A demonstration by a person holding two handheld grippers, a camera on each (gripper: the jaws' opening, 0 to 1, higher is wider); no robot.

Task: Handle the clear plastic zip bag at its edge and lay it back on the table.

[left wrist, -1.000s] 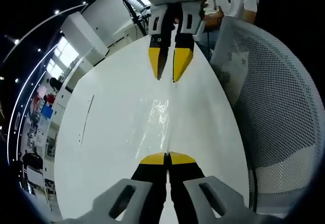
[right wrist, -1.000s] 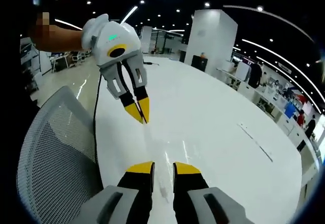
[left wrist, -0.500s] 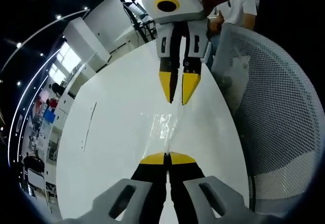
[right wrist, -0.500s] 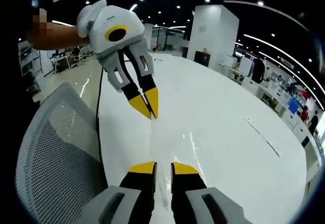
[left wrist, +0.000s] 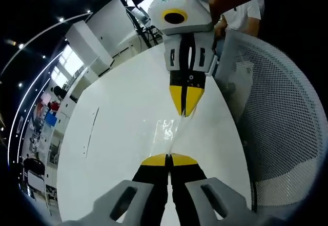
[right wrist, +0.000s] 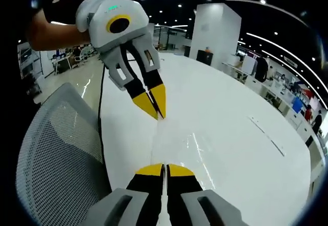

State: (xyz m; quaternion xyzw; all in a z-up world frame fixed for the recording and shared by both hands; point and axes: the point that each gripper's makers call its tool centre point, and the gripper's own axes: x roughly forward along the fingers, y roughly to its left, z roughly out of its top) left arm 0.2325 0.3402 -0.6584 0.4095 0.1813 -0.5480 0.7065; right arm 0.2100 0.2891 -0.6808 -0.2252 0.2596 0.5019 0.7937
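A white table (left wrist: 113, 149) stretches far ahead, a mesh chair (left wrist: 277, 134) beside it. Over the table the clear bag (left wrist: 166, 134) hangs stretched between both tools, likely to keep it flat for laying down. The left gripper (left wrist: 168, 159) and right gripper (right wrist: 164, 169) each pinch an opposite edge, jaws closed. No readable writing.

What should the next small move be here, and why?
Probably lower both grippers together toward the table. The left gripper and right gripper each look shut on an end of the clear zip bag, which hangs stretched between them above the white top.
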